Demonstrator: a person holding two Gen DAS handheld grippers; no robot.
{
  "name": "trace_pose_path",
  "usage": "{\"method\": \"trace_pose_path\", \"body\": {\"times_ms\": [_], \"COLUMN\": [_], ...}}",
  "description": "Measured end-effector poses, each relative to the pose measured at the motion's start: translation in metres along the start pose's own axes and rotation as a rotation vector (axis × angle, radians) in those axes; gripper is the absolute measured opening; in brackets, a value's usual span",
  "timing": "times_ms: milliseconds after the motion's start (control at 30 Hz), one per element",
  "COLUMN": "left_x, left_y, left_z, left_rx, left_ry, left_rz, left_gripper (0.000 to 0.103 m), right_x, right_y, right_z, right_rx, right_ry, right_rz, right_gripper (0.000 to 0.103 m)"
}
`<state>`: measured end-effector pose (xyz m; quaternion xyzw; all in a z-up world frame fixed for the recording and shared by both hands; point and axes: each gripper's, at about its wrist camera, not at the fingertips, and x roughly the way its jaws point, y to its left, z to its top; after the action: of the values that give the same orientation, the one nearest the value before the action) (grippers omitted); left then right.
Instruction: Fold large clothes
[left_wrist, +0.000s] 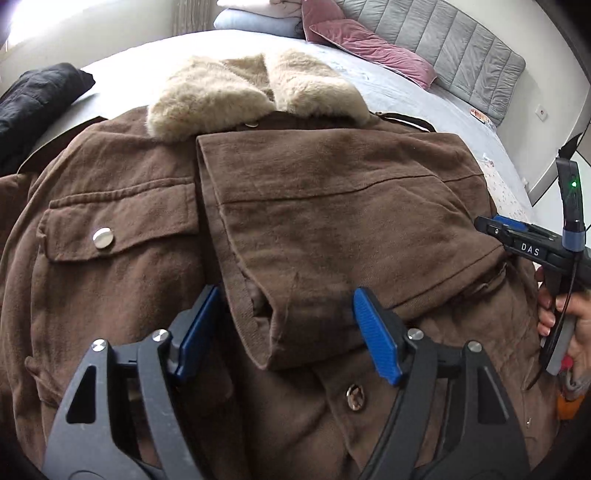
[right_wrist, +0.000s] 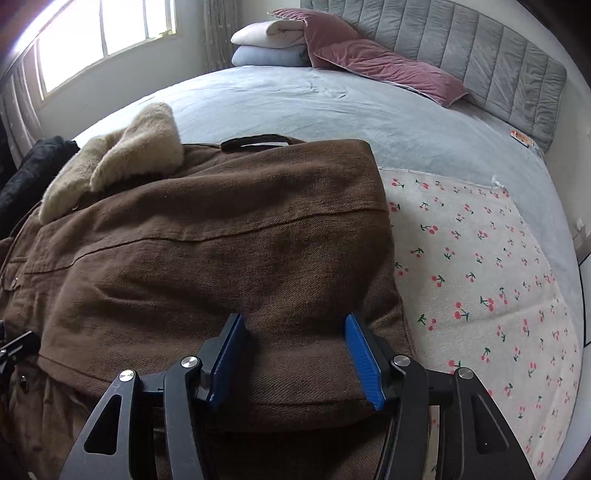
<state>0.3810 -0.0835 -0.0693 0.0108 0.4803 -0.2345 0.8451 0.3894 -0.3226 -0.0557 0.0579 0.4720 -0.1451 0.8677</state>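
A brown jacket (left_wrist: 129, 266) with a beige fur collar (left_wrist: 221, 92) lies front up on the bed. Its right sleeve (left_wrist: 332, 221) is folded across the chest, cuff (left_wrist: 273, 332) pointing toward me. My left gripper (left_wrist: 284, 325) is open, its blue pads either side of the cuff, nothing held. My right gripper (right_wrist: 291, 350) is open over the folded sleeve and the jacket's right edge (right_wrist: 258, 258); it also shows in the left wrist view (left_wrist: 487, 225) at the jacket's right side. The collar shows in the right wrist view (right_wrist: 122, 155).
The bed has a grey-blue sheet (right_wrist: 295, 103) and a cherry-print cloth (right_wrist: 480, 258) right of the jacket. A black garment (left_wrist: 33, 107) lies at the left. Pink pillows (right_wrist: 369, 55), folded blankets (right_wrist: 266, 44) and a grey headboard (right_wrist: 480, 48) are at the back.
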Motion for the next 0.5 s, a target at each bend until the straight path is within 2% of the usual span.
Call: {"method": "trace_pose_path", "body": {"times_ms": [133, 233, 400, 500], "left_x": [-0.029, -0.058, -0.104, -0.134], "left_y": [0.003, 0.011, 0.04, 0.063], "left_z": [-0.01, -0.019, -0.034, -0.046], "left_rx": [-0.006, -0.031, -0.111, -0.166], "left_ry": [0.004, -0.01, -0.016, -0.037], "left_rz": [0.008, 0.004, -0.01, 0.012], "left_gripper": [0.076, 0.082, 0.083, 0.084], "right_x": [-0.028, -0.05, -0.092, -0.116], "right_y": [0.005, 0.01, 0.026, 0.038], "right_z": [-0.005, -0.012, -0.029, -0.041], "right_rx": [-0.003, 0.006, -0.018, -0.043], "right_ry": [-0.006, 0.002, -0.009, -0.013], "right_rz": [0.026, 0.036, 0.076, 0.073], "right_gripper": [0.059, 0.062, 0.067, 0.069]}}
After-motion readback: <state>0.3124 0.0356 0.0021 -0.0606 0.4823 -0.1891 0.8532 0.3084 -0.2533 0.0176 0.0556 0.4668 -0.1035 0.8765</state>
